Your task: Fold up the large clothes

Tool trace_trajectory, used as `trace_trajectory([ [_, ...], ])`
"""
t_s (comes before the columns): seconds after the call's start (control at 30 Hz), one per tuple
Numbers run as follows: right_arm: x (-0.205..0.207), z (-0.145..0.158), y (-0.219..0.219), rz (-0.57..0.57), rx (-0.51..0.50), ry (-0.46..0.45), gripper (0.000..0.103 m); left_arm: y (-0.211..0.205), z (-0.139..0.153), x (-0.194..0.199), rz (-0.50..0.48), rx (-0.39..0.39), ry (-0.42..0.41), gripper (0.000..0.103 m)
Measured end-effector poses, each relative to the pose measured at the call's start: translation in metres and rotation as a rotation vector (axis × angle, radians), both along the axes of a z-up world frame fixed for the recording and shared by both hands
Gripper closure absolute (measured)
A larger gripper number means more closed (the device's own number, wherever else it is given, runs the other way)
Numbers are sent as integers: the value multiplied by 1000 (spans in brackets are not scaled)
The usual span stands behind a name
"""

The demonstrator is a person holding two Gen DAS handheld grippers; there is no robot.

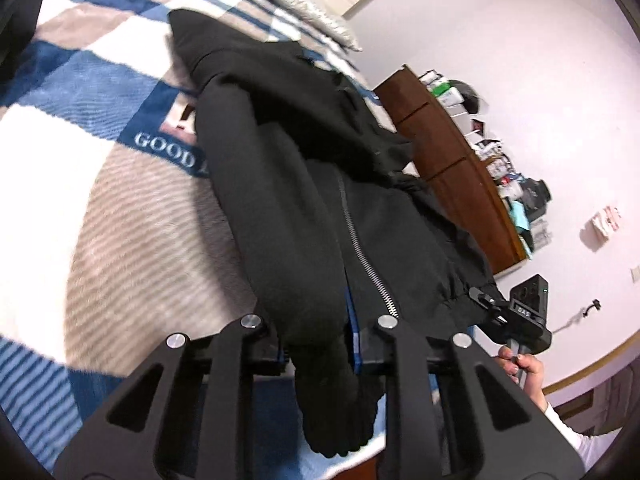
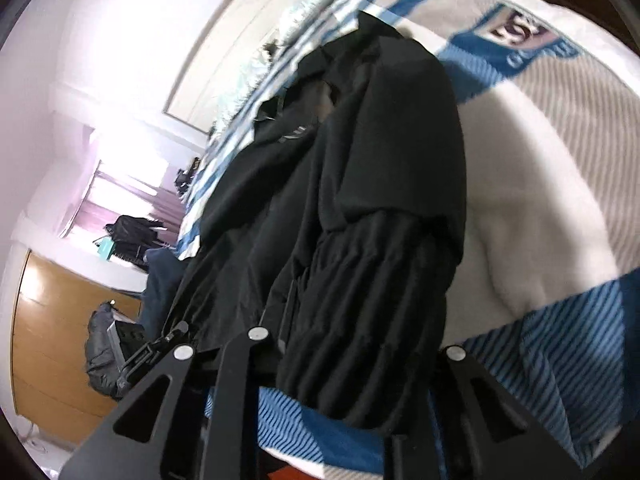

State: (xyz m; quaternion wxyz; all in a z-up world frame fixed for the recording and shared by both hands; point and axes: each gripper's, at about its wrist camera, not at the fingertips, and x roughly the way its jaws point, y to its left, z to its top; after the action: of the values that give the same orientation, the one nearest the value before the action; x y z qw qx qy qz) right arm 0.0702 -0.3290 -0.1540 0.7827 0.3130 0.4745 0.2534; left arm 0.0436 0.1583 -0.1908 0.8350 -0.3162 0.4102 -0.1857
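A black zip-up jacket (image 1: 312,184) lies lengthwise on the blue, white and beige checked blanket (image 1: 100,208). Its sleeves are folded in over the body and the silver zipper (image 1: 360,248) runs down the front. My left gripper (image 1: 320,344) is shut on the jacket's bottom hem, with a cuff hanging down between the jaws. My right gripper (image 1: 490,306) shows at the hem's other corner. In the right wrist view my right gripper (image 2: 352,356) is shut on the gathered hem of the jacket (image 2: 360,200), which rises off the blanket (image 2: 540,184).
A brown wooden dresser (image 1: 448,152) with clutter on top stands by the white wall beyond the bed. A fluffy pillow (image 1: 320,12) lies at the bed's head. A dark bag (image 2: 100,344) sits on the wooden floor (image 2: 48,320) beside the bed.
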Motion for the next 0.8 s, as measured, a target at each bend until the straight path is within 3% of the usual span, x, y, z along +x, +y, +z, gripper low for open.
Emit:
trace_trajectory([
  [0.17, -35, 28, -9, 62, -5, -23, 85, -4, 18, -45, -20, -12, -5, 82],
  [0.33, -92, 50, -30, 91, 41, -12, 85, 2, 27, -113, -16, -78, 12, 82],
  [0.5, -143, 72, -35, 58, 103, -4, 85, 9, 46, -166, 19, -130, 2, 82],
  [0.67, -134, 96, -33, 0, 187, -38, 86, 15, 68, -153, 40, -176, -36, 82],
  [0.8, -98, 125, -24, -7, 227, -96, 86, 20, 95, -123, 33, -199, -102, 82],
])
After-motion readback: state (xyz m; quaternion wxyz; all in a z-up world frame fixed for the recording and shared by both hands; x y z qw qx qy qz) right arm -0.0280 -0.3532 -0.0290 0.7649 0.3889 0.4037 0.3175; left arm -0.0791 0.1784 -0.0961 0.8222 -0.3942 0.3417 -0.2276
